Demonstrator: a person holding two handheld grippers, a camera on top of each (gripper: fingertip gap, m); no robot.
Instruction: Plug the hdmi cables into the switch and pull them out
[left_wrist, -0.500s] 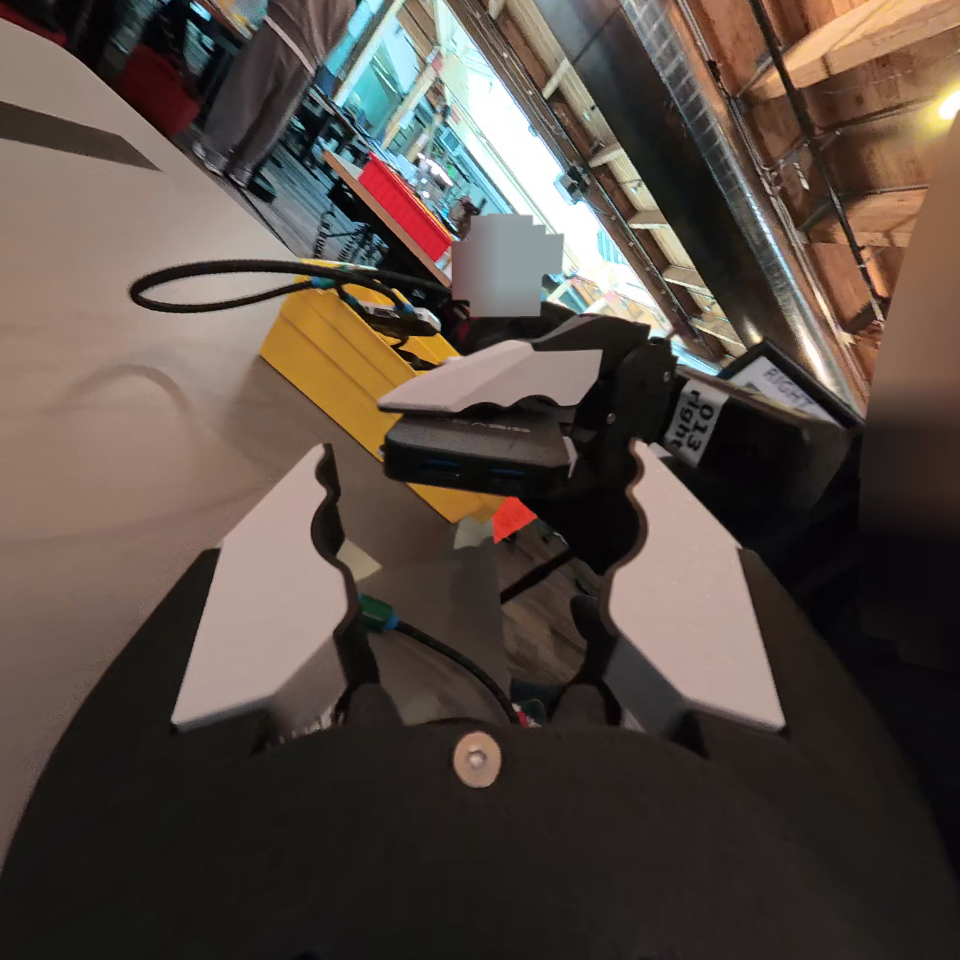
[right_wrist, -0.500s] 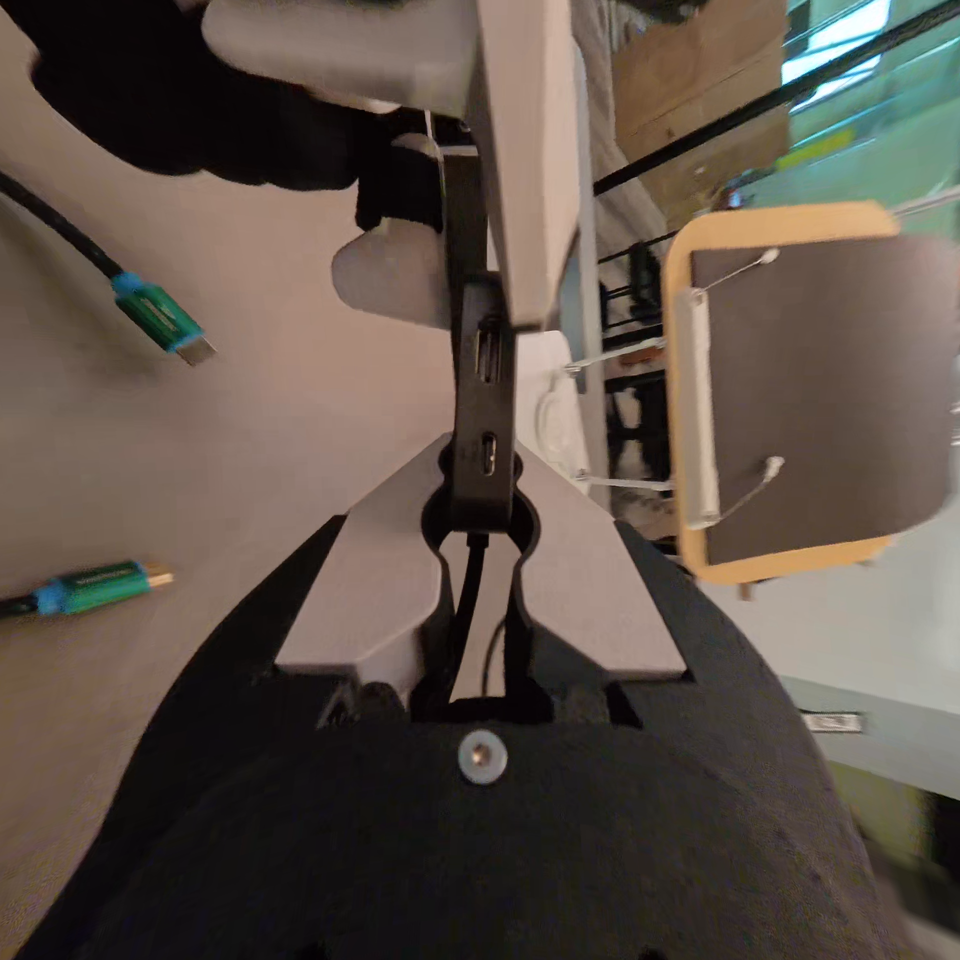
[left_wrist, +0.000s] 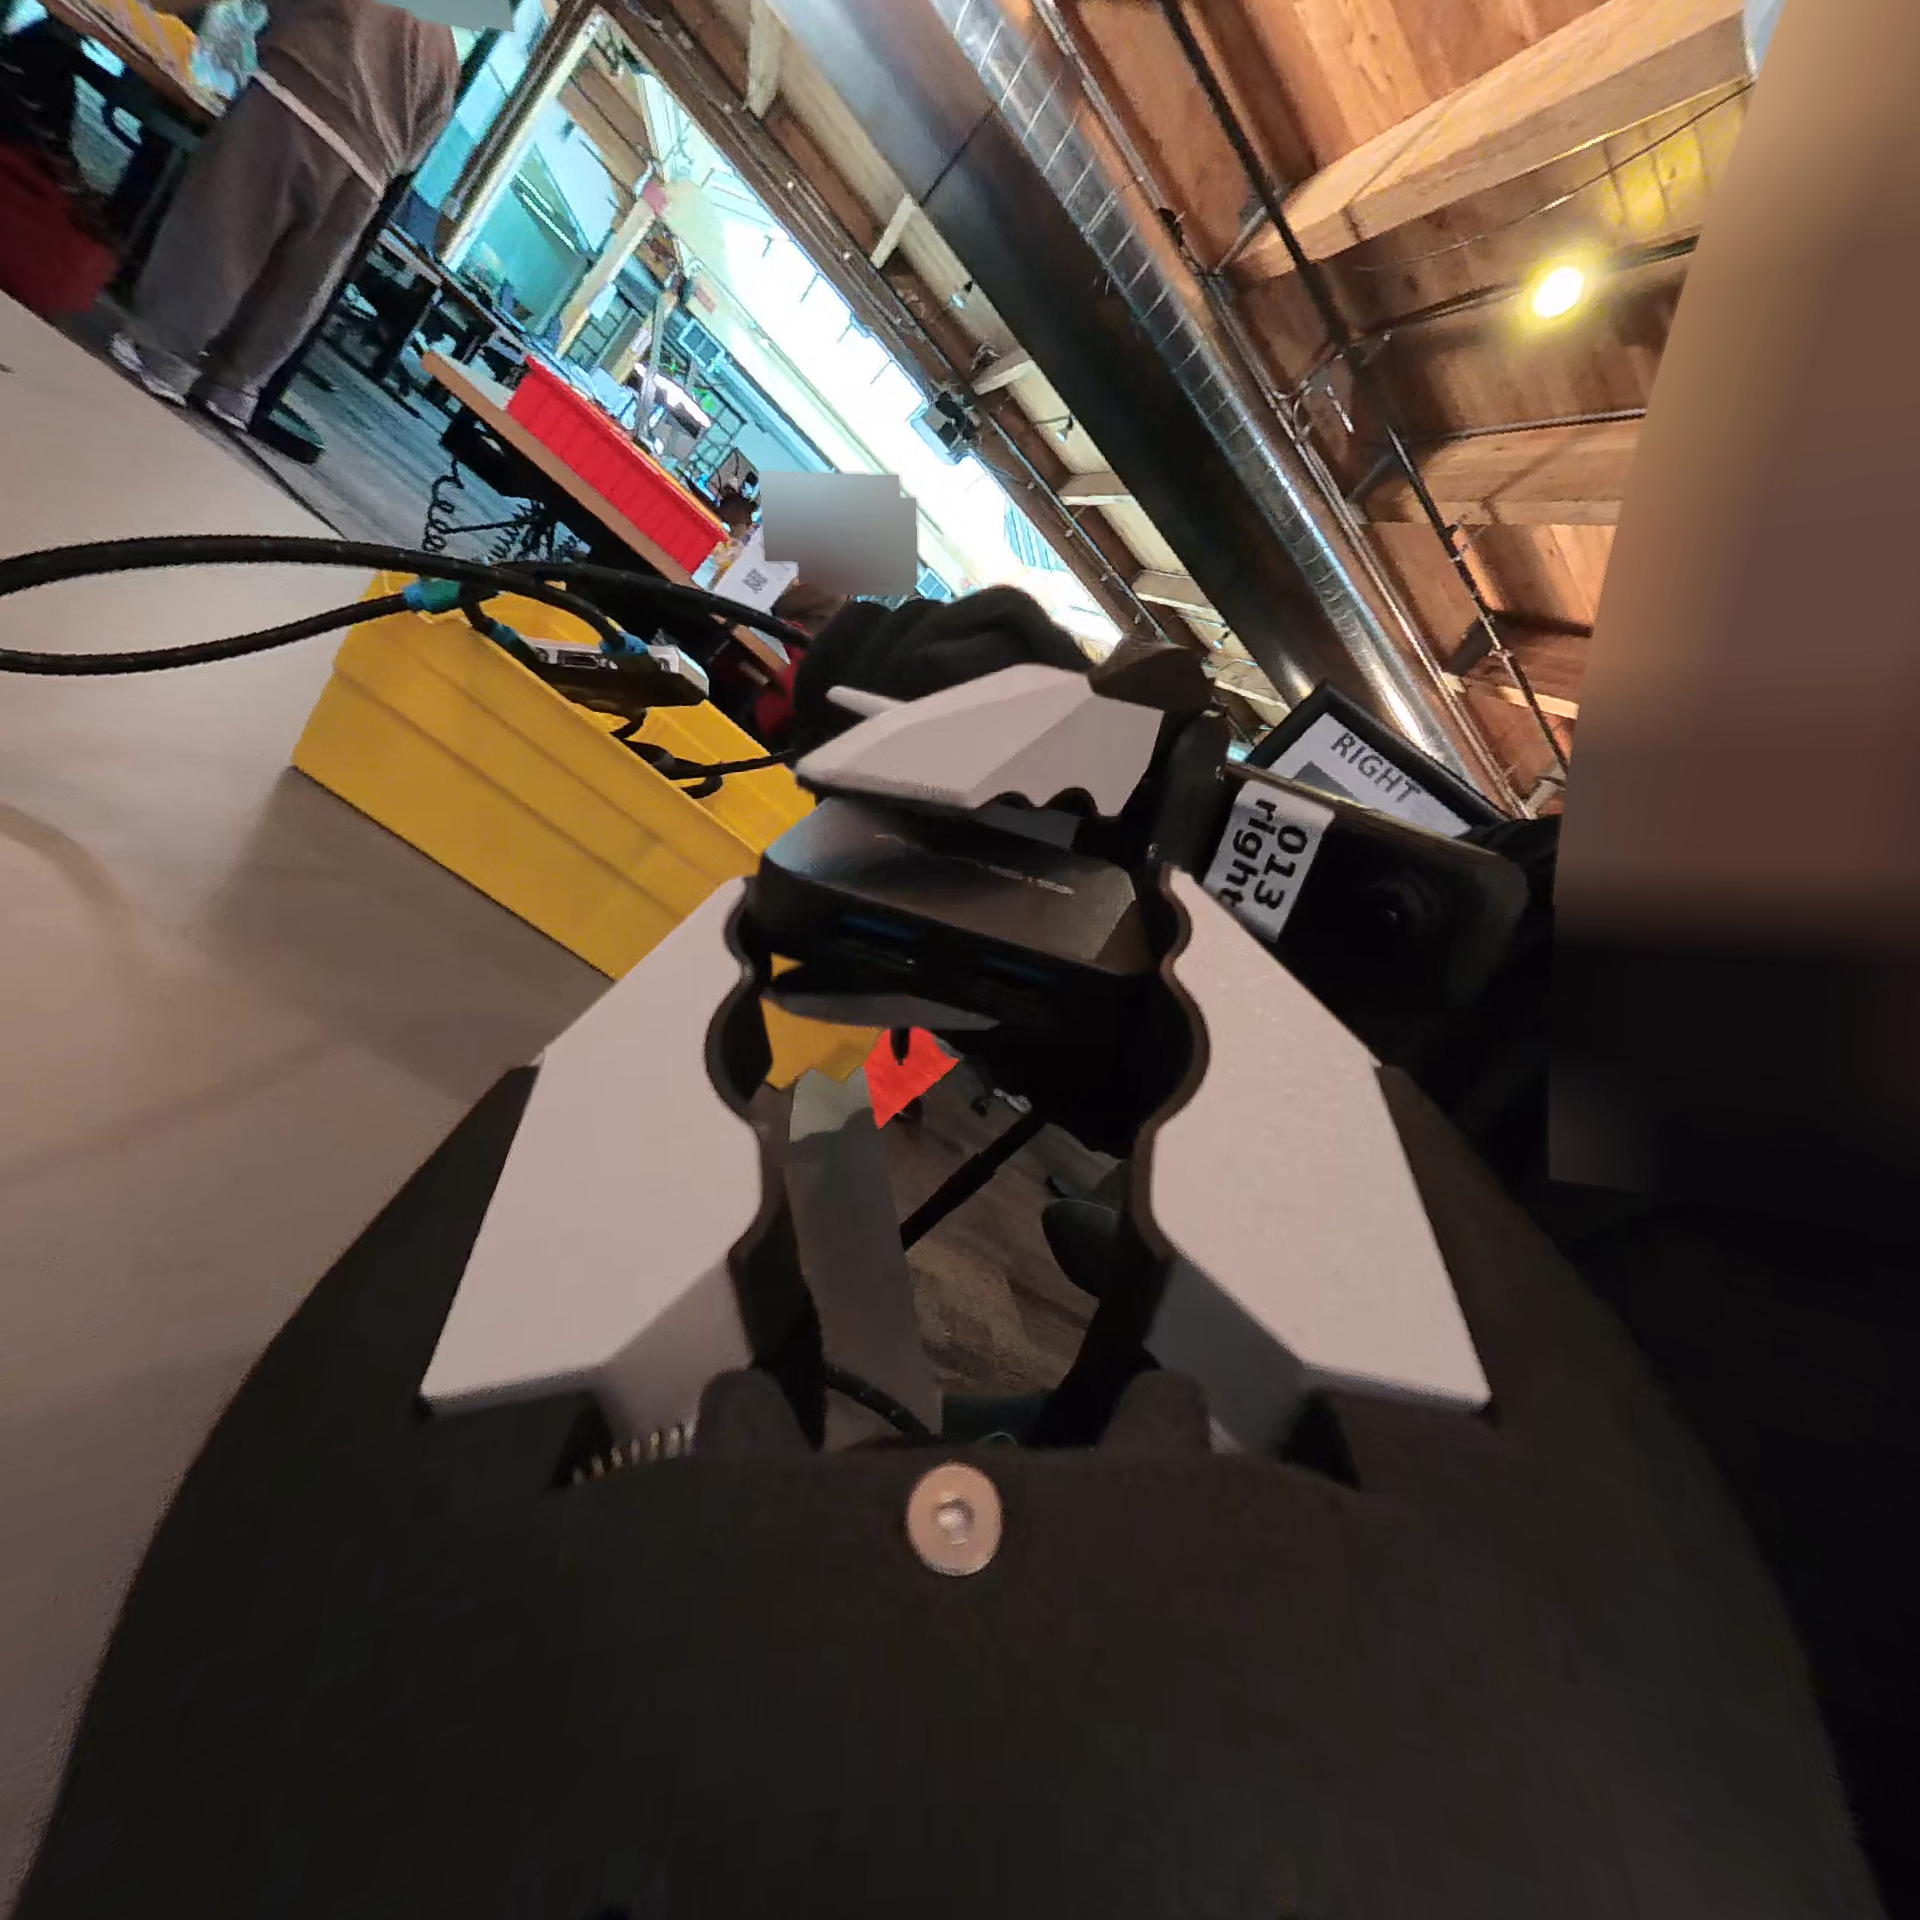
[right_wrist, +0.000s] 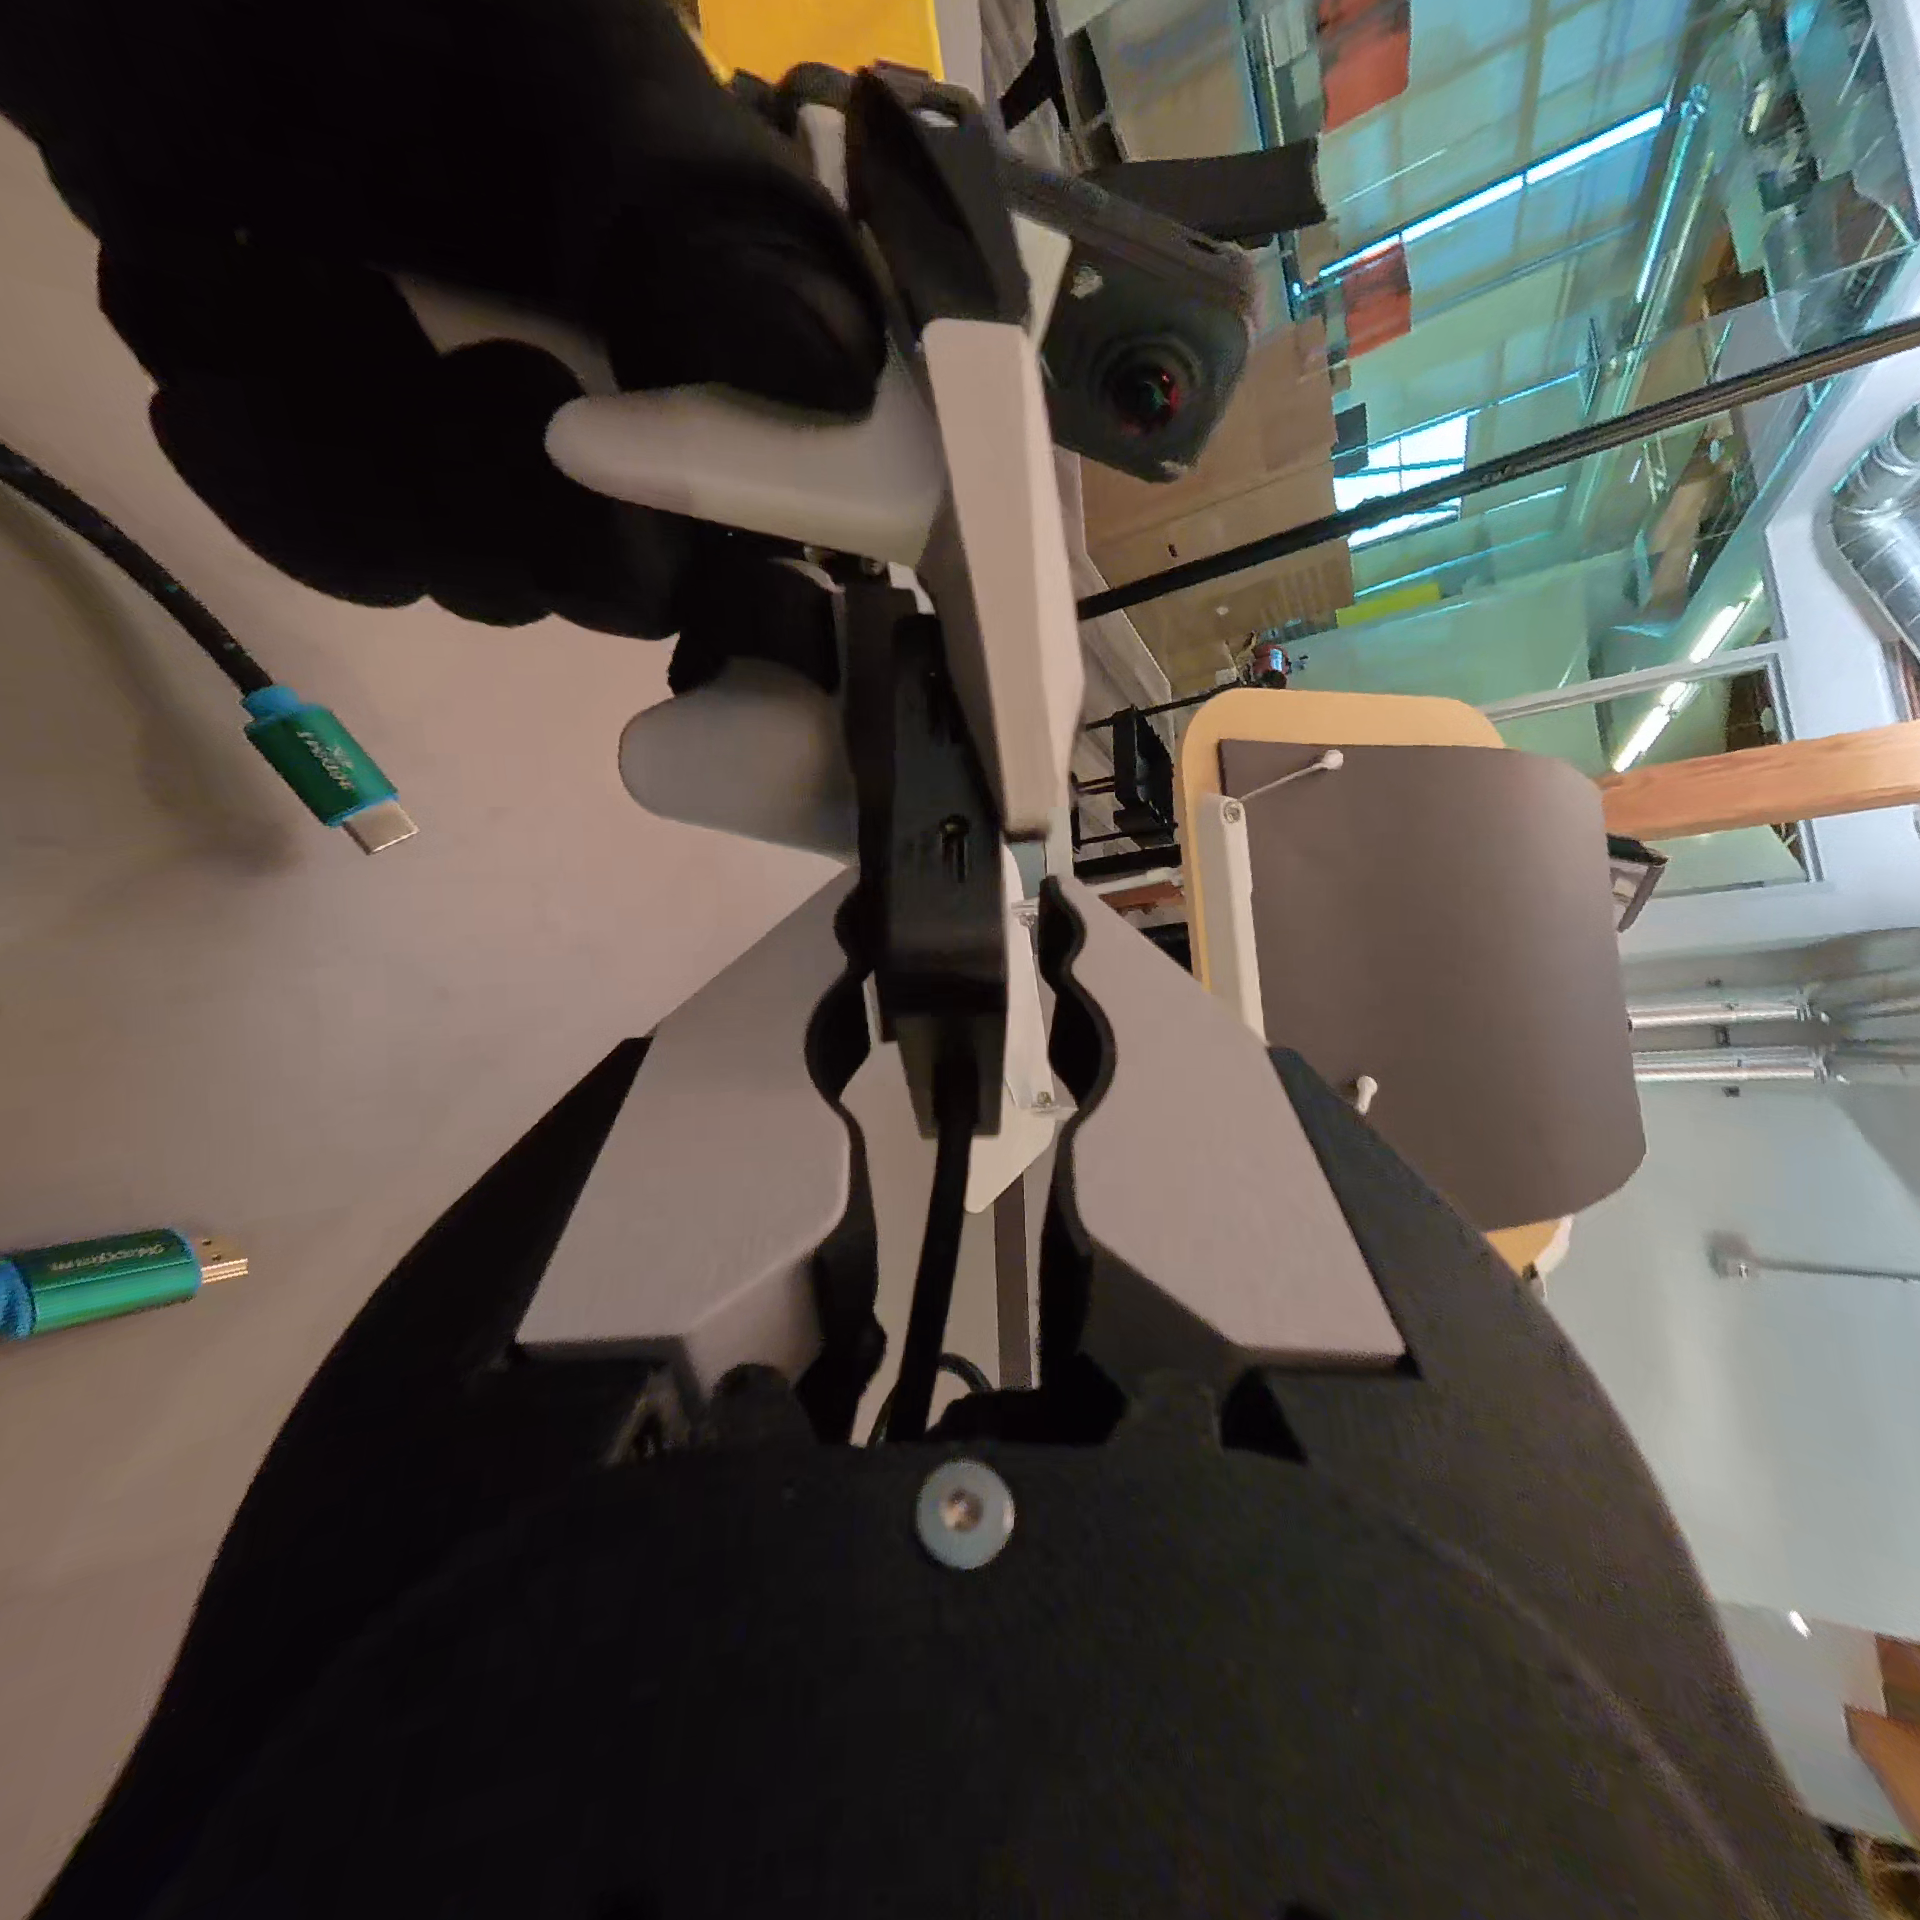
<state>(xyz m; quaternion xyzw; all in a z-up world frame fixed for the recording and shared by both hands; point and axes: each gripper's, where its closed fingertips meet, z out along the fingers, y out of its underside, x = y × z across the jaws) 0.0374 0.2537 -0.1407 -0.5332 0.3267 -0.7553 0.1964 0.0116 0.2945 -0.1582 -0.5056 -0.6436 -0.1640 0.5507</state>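
Observation:
The black switch (left_wrist: 966, 904) is up in the air between both grippers. My left gripper (left_wrist: 956, 914) is shut on its two short ends. In the right wrist view the left gripper's white fingers (right_wrist: 997, 582) clamp the switch (right_wrist: 930, 914). My right gripper (right_wrist: 945, 894) has its fingers a little apart, with a narrow gap on each side of the switch. The switch's own black lead (right_wrist: 935, 1247) runs back between them. Two green cable plugs (right_wrist: 322, 769) (right_wrist: 114, 1283) lie loose on the table at the left.
A yellow bin (left_wrist: 499, 748) with more black cables (left_wrist: 623, 665) stands on the pale table (left_wrist: 156, 987) behind the switch. A black-gloved hand (right_wrist: 416, 312) holds the left gripper. A chair (right_wrist: 1403, 987) stands beyond the table edge. A person (left_wrist: 291, 187) stands far back left. My right fingertips sit around 4 cm from my left ones.
My left gripper moved forward and closed on the switch. My right gripper's fingers, tight on the switch before, have spread slightly.

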